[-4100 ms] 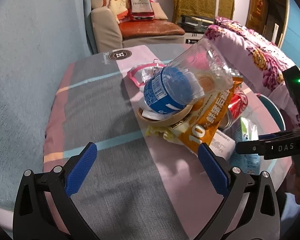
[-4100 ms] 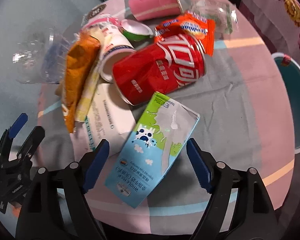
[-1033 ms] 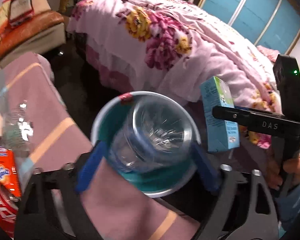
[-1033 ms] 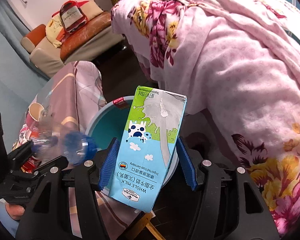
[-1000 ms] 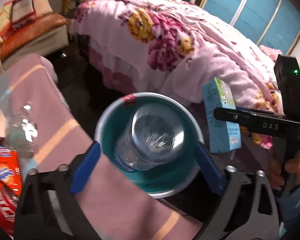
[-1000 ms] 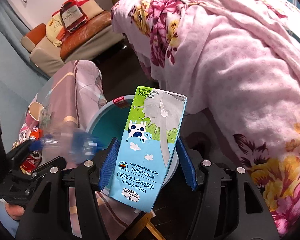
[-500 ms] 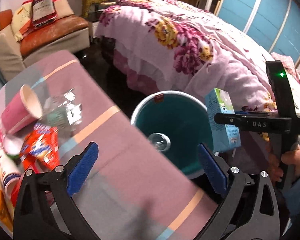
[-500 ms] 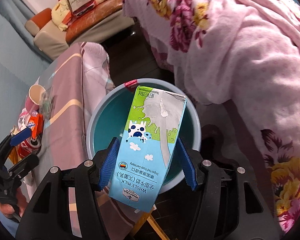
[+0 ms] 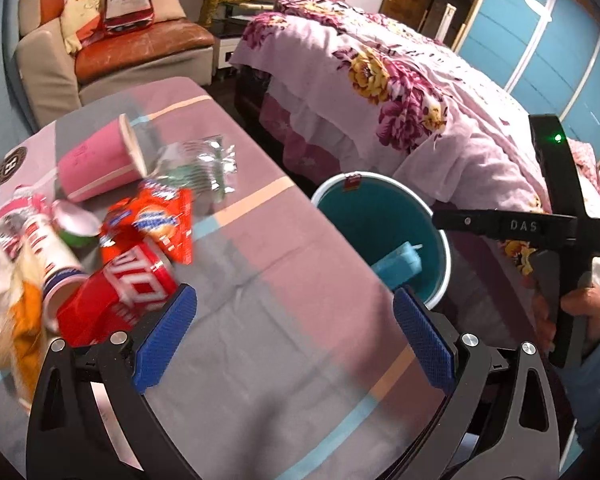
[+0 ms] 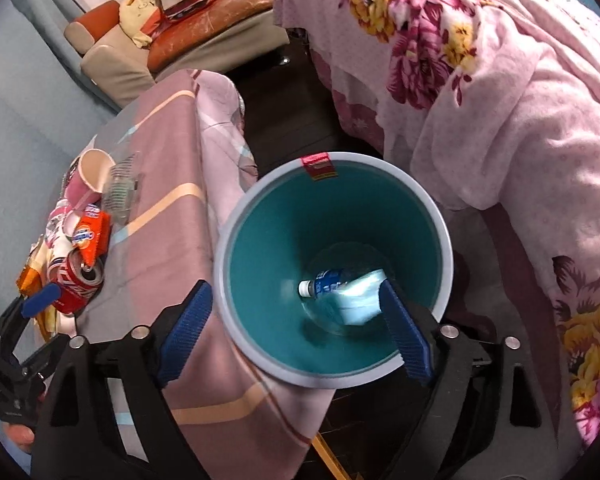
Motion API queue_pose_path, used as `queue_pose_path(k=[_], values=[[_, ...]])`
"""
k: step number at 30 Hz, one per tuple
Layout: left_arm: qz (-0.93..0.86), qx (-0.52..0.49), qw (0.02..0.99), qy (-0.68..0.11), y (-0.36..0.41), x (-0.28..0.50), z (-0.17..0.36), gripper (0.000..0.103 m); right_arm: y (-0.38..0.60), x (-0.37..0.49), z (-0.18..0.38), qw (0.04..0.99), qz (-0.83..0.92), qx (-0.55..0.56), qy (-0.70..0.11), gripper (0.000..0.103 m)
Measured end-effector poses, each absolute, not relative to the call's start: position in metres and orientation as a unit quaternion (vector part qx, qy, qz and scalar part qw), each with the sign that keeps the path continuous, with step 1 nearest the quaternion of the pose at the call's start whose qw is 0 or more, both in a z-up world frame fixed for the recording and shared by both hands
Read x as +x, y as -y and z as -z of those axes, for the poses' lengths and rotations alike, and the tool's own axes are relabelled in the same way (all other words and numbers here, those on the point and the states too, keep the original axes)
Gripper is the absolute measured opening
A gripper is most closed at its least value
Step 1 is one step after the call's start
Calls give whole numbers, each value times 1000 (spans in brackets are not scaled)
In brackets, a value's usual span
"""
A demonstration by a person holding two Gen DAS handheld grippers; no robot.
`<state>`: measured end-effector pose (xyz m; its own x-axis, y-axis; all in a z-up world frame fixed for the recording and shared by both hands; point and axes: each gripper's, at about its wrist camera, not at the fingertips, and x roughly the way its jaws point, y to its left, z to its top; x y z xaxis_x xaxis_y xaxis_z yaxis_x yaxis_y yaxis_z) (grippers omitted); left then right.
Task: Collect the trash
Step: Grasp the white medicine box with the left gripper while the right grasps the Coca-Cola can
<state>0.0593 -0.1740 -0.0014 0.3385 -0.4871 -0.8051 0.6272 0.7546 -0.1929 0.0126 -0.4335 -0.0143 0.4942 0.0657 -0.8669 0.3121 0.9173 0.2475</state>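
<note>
A teal bin stands on the floor beside the table; it also shows in the left wrist view. Inside it lie a clear plastic bottle and the milk carton, which also shows in the left wrist view. My right gripper is open and empty above the bin. My left gripper is open and empty above the table. A red cola can, an orange snack wrapper, a pink cup, a clear wrapper and a paper cup lie on the table.
The table has a pink and grey striped cloth. A bed with a pink floral cover stands right of the bin. A sofa with a large bottle-shaped cushion stands at the back. Orange and white wrappers lie at the table's left.
My right gripper opened and the milk carton dropped into the bin. My left gripper earlier dropped the bottle into the bin, then swung back left over the table.
</note>
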Motion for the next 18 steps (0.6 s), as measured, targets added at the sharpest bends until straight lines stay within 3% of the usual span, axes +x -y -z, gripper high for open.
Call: queue_pose_path(k=[18], values=[[272,-3,835,-477,58,50,0,99,307,20,-4,844,-26,29,-535,85]])
